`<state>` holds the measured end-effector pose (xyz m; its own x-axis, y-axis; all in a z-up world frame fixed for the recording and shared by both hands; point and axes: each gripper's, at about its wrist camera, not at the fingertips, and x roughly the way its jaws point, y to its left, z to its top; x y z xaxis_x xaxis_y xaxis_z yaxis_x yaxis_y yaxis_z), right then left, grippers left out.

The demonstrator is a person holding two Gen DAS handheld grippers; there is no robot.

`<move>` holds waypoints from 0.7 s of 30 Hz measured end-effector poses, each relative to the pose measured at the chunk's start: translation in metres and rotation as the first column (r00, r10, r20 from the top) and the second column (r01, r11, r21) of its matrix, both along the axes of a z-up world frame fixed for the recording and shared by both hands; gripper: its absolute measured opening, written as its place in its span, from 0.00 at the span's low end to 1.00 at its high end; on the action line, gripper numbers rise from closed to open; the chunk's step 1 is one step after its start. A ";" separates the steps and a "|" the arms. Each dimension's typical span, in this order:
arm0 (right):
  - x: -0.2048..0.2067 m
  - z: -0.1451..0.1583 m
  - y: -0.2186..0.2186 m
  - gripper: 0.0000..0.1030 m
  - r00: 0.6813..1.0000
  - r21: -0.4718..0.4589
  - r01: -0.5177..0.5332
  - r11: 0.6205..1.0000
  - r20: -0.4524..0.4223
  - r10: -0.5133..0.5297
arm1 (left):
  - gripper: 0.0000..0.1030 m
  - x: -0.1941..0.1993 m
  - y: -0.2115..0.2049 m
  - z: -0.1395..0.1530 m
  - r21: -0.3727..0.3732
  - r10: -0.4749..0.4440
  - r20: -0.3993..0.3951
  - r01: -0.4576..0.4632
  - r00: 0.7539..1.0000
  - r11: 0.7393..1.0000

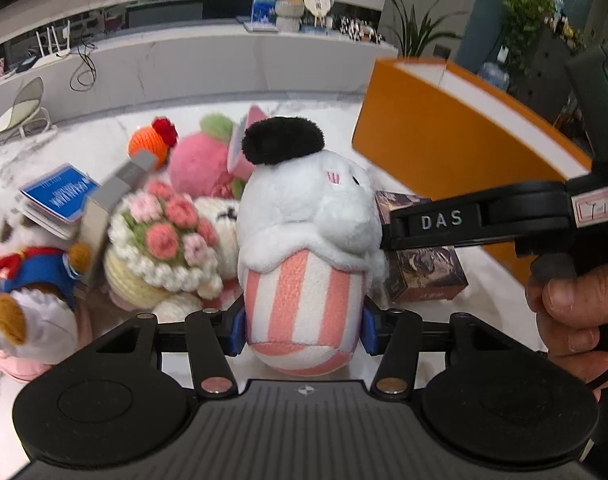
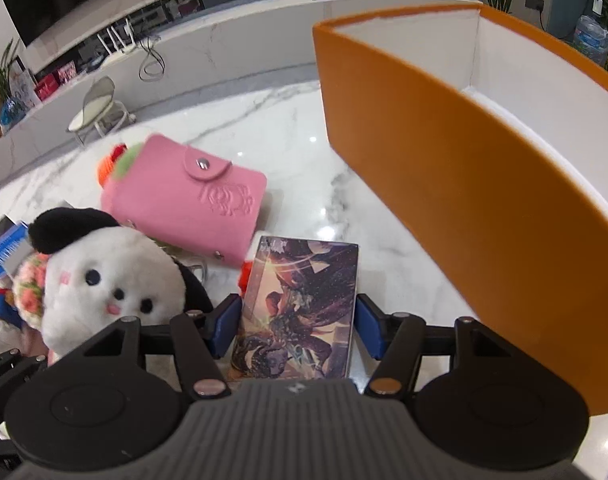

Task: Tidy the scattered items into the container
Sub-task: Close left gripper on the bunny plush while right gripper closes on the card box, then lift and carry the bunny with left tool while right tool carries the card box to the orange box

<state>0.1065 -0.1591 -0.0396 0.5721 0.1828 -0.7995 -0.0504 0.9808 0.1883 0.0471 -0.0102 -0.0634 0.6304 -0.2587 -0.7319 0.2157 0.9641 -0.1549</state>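
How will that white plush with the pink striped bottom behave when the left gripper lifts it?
The white plush looks soft and fluffy, so it will probably squash between the left gripper pads rather than slip. It seems light for its size. Gripped low on its striped base, the taller head with the black pompom may flop or lean sideways.

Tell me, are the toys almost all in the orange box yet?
Not yet. The orange box shows only white walls inside. The left gripper squeezes the white plush; the right gripper flanks the card box. The pink wallet and crochet bouquet wait.
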 end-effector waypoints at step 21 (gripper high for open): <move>-0.047 0.096 -0.066 0.62 0.973 0.181 0.032 0.983 0.217 -0.072 | 0.58 -0.023 -0.033 0.073 -0.077 0.026 0.142 -0.015 0.989 0.997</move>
